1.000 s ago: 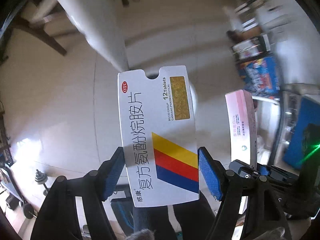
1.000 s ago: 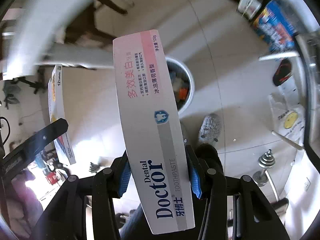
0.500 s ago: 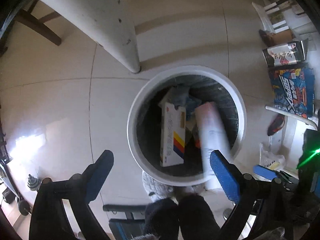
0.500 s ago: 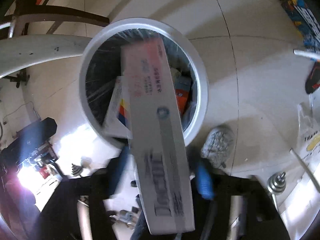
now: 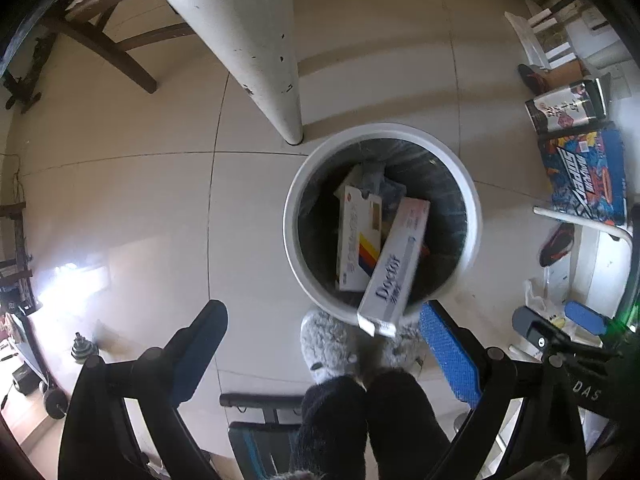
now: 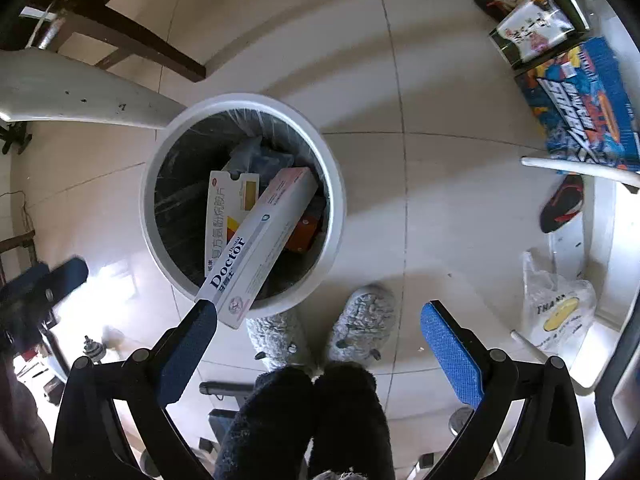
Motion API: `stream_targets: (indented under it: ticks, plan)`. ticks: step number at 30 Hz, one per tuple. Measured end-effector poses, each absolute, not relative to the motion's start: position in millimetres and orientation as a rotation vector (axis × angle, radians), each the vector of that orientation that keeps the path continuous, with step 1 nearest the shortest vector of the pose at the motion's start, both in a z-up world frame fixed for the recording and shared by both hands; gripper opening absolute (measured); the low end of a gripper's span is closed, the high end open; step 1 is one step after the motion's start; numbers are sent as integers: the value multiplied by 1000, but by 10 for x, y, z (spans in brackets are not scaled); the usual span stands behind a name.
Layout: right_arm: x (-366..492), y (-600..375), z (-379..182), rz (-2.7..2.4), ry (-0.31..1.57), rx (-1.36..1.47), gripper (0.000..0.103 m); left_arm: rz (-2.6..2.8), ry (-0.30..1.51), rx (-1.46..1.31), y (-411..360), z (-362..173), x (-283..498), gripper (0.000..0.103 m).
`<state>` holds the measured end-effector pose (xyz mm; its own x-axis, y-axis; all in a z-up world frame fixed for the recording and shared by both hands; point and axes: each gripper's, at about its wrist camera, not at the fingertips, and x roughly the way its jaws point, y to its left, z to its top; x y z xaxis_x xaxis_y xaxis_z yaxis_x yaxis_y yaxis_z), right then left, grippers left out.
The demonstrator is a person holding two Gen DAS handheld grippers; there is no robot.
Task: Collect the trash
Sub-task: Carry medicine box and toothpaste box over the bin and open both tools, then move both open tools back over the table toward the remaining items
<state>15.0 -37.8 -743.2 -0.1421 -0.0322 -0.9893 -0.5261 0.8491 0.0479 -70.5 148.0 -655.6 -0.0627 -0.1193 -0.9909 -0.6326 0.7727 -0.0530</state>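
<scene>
Your left gripper points down at the floor with its jaws spread wide and nothing between them. Your right gripper also points down; its jaws are opening, and nothing sits between the pads.

Take the bin as your landmark: a round white bin with a dark liner, standing on the pale tiled floor.

The toothpaste box lies slanted inside the bin, its near end sticking out over the rim on the side closest to you. In the right wrist view that near end of the toothpaste box shows just beside the left finger of the right gripper; you cannot tell from the view whether they touch.

The tablet box lies in the bin too, partly under the toothpaste box, with its striped face up. The right view shows the same tablet box to the left of the toothpaste box. An orange item and a grey crumpled piece lie deeper in the bin.

A white table leg stands just beyond the bin. Your grey slippers are on the floor on the near side of the bin. A blue carton sits well to the right of the bin.
</scene>
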Motion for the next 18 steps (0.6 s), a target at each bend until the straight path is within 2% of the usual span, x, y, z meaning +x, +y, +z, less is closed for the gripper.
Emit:
stream_targets:
  ticks: [8,18]
  plan:
    - [-83,-486,-6791,436,1650,-399,103,474,1573,-632,1400,-5899,-834,98]
    - [-375,-590,-5428,469,1558,-357,103,450,1509,-622,1219,-4856,-968,99]
